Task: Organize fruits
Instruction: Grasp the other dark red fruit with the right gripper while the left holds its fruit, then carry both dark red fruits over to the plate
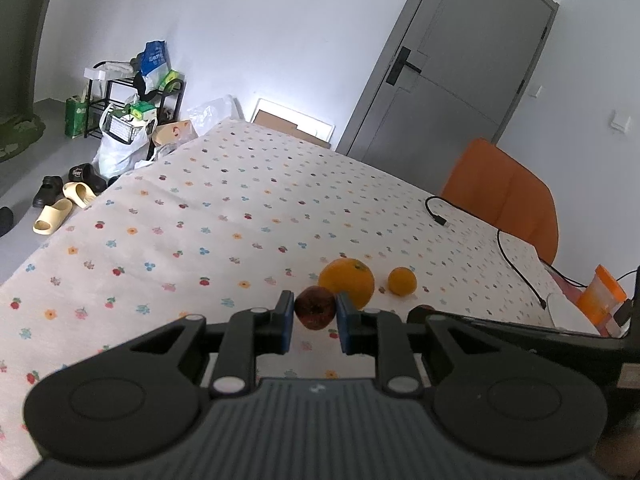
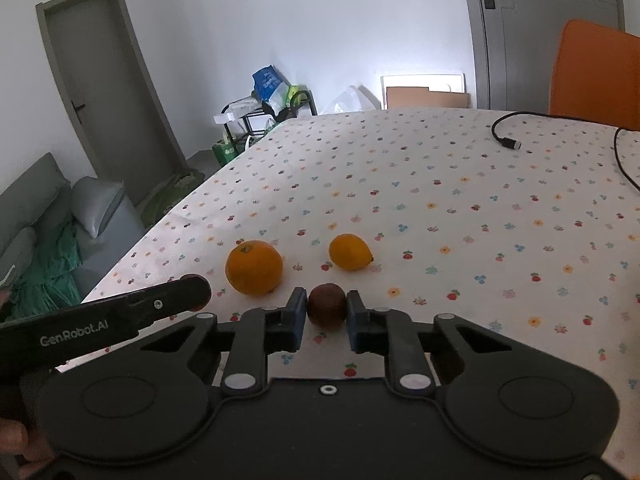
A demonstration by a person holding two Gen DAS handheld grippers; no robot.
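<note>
While crosswise (tip rightward), lemon (image 2: 351, 252) beyond dark fruit (image 2: 327, 306).

Orange chair (image 1: 504, 196), black cable (image 2: 505, 136), grey door (image 1: 452, 68).

A: Left wrist view is taken low over the tablecloth (image 1: 200, 208), aimed along the fingers toward the grey door (image 1: 452, 60).

B: Right wrist view likewise, close. Shared: large orange (image 2: 254, 267), lemon (image 2: 350, 252), orange chair (image 2: 596, 72).

Soft daylight, brightest as glare on the wall (image 1: 256, 80); faint shadows beneath fruit; sharp centre, fisheye-bent, dark-cornered edges.
</note>
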